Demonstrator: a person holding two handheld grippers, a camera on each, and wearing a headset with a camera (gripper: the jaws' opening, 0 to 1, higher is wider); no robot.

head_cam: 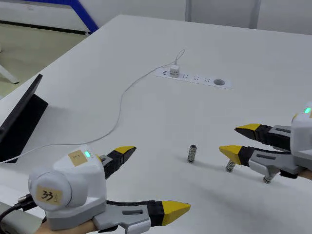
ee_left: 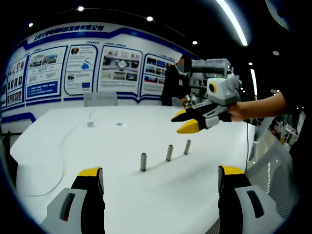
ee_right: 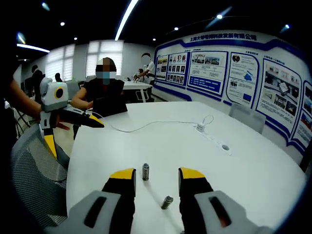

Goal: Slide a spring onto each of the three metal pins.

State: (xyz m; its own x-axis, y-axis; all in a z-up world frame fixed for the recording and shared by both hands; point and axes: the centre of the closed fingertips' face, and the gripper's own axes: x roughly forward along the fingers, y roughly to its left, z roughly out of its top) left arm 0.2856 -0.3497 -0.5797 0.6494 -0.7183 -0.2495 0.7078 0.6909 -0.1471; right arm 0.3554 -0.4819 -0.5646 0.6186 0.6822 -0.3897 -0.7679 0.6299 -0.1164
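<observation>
1. Danger sits at 3 o'clock in the head view: the right gripper hangs just above the row of pins, its lower jaw close over the second pin; a dip or sideways sweep from here would likely topple a pin, since they look free-standing on the counter.
2. The first pin stands upright and looks ribbed, as if a spring is already on it; the second reads the same; the third pin, at 4 o'clock, is too small to call.
3. Right gripper: jaws moderately parted, nothing between them; the left gripper view shows it clear above the pins, touching none.
4. Left gripper, at 7 o'clock: jaws spread wide, empty, well apart from the pins.
</observation>
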